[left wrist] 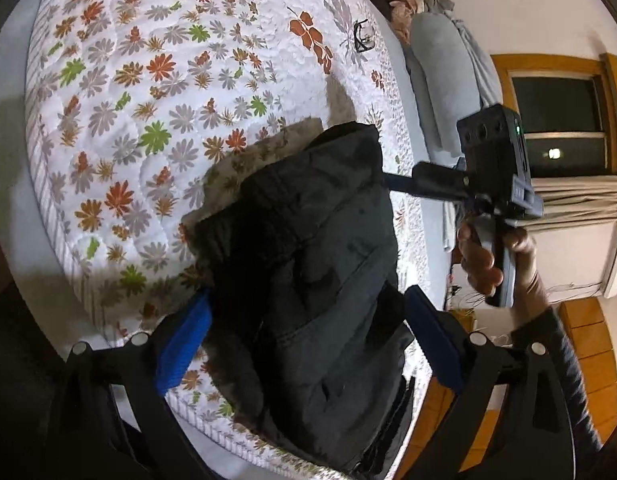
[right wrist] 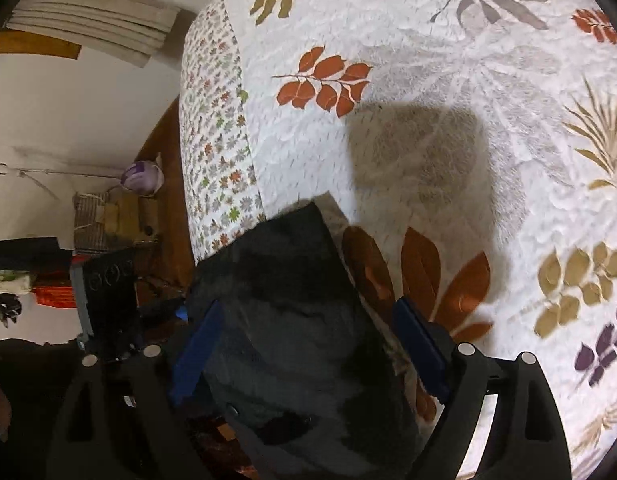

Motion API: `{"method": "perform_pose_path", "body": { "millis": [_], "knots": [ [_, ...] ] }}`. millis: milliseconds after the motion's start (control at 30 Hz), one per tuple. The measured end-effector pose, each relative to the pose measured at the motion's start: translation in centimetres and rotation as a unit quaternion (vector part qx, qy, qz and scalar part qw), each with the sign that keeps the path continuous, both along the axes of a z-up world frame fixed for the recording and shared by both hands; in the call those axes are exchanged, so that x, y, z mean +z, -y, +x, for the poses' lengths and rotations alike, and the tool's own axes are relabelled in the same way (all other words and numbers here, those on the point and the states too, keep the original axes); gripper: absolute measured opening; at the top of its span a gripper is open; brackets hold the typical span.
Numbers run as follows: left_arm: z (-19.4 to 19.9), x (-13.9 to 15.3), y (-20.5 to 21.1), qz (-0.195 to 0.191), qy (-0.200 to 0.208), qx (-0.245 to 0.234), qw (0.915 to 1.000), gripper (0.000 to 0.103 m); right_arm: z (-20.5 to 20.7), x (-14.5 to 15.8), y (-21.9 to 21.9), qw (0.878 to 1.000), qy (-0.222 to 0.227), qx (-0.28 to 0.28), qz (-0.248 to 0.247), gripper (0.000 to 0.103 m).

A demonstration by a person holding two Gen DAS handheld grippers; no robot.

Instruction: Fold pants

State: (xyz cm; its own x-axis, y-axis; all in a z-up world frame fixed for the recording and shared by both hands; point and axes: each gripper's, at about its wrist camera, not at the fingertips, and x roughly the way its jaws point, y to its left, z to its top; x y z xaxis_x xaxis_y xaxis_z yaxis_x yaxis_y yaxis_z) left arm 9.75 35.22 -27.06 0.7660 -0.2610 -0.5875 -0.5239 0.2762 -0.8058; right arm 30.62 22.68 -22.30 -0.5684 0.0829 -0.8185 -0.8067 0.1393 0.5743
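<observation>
**Dark pants bunched at the bed's edge, both grippers spread around the cloth**

The black pants point(left wrist: 308, 272) lie in a thick, rumpled bundle on a quilted floral bedspread point(left wrist: 156, 92), near the mattress edge. In the left wrist view the bundle fills the centre and runs down toward 6 o'clock, with a stitched seam and pocket edges visible in its lower half. A fuzzy, lighter lining shows along its 9 o'clock side.

The left gripper point(left wrist: 304, 344) has its blue-padded fingers point(left wrist: 184, 344) wide apart, one on each side of the bundle; the cloth lies between them, and whether the pads touch it cannot be told. At 3 o'clock in the same view, the right gripper point(left wrist: 392, 182) reaches in sideways, its thin black fingers disappearing at the pants' upper edge, held by the person's right hand point(left wrist: 488, 260).

In the right wrist view the pants point(right wrist: 292, 320) again sit between blue pads, jaws standing well apart on either side of the cloth, with no clamp visible. The left gripper's body shows at 9 o'clock there, dark and partly hidden.

A pair of eyeglasses point(left wrist: 363, 36) lies on the bedspread at about 1 o'clock, well apart from the pants. Grey bedding point(left wrist: 440, 76) is heaped beyond it, beside a wood-framed window point(left wrist: 556, 116).
</observation>
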Motion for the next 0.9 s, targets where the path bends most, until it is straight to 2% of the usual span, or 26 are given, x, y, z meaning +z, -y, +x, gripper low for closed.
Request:
{"method": "perform_pose_path", "body": {
  "millis": [100,433,900],
  "knots": [
    [0.2,0.5,0.1,0.022,-0.014,-0.008,0.9996,0.093,-0.2,-0.6,-0.6,1.0,-0.01,0.008,-0.003,0.088],
    [-0.4,-0.4,-0.5,0.023,-0.023,-0.013,0.9994,0.094,-1.4,-3.2,-1.6,0.999,-0.011,0.034,-0.036,0.088],
    [0.3,-0.8,-0.1,0.036,-0.034,-0.017,0.9986,0.095,-2.3,-3.5,-2.1,0.998,-0.014,0.055,-0.04,0.088]
  ]
}}
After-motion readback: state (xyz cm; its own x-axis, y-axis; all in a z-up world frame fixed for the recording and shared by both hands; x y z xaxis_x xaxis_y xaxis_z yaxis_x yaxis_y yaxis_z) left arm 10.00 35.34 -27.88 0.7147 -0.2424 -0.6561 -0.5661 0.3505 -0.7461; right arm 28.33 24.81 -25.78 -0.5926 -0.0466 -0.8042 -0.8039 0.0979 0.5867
